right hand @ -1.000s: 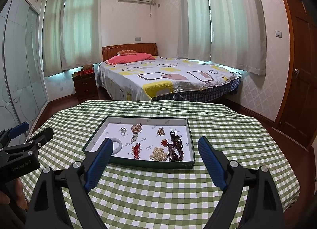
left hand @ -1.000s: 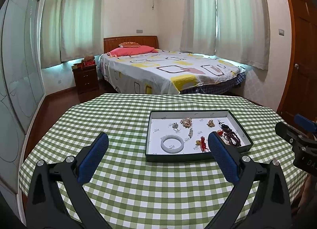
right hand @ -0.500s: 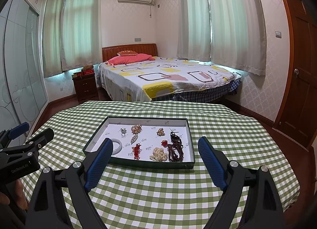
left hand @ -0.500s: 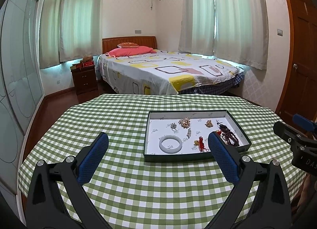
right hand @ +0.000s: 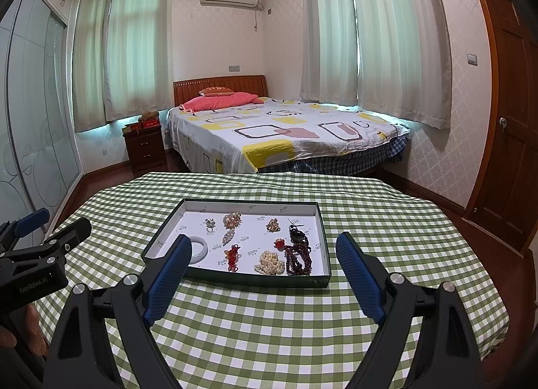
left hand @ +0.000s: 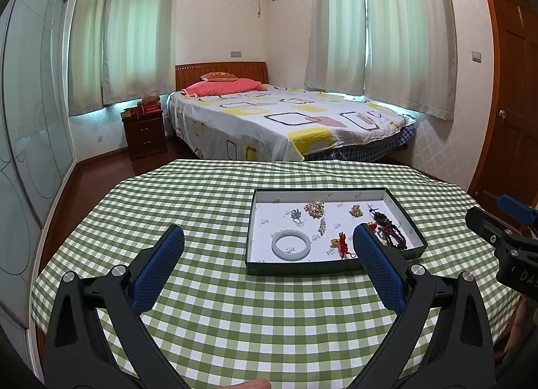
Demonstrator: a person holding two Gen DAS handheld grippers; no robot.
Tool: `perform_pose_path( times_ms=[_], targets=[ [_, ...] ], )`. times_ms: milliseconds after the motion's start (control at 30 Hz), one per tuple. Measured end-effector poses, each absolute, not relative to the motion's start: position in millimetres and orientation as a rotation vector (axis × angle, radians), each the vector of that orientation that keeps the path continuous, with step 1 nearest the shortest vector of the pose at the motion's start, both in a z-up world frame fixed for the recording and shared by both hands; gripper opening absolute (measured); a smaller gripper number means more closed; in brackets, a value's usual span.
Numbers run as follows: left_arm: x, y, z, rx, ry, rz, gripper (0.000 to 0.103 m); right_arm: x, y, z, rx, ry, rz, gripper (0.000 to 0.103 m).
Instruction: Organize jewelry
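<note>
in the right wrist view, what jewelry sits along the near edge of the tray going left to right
white bangle → red knotted charm → pearl cluster → dark red bead strand, all inside the tray.

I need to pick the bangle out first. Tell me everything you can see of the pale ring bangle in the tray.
The bangle is a smooth, pale greenish-white closed ring, jade-like in look, with no clasp or beads. It lies flat on the white floor of the dark-rimmed tray, in the near left part, apart from the other pieces. Nothing touches it except the tray floor. In the right wrist view a blue finger pad hides part of it.
</note>
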State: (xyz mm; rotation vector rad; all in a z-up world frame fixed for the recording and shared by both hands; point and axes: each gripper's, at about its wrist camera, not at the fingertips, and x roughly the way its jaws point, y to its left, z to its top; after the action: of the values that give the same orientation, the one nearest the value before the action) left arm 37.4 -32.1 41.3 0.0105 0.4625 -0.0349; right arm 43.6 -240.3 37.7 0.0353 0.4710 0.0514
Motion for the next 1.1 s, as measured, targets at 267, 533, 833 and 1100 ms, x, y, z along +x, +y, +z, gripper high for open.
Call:
perform_pose_path(
  times_ms=[267,533,833,1100],
  targets=[
    [37.1,-33.0,41.7,0.01,0.457,-0.045,0.098,44.0,-239.9,40.2,0.033,0.473,0.052,0.085],
    [37.3,-31.1,39.7,-0.017,0.464,-0.057,0.098,44.4,-239.5,40.3,0.033,0.474,0.052,0.085],
    [44.7,-24.6,31.5,-0.058,0.507,-0.054,0.099,44.5,-239.9,36.6,0.034,0.48,0.055,0.085],
    [47.5,-23.6,29.8,-0.027,0.501,-0.031,0.099,45.4,-240.4,34.0,0.038,0.485,0.053,0.085]
  ],
)
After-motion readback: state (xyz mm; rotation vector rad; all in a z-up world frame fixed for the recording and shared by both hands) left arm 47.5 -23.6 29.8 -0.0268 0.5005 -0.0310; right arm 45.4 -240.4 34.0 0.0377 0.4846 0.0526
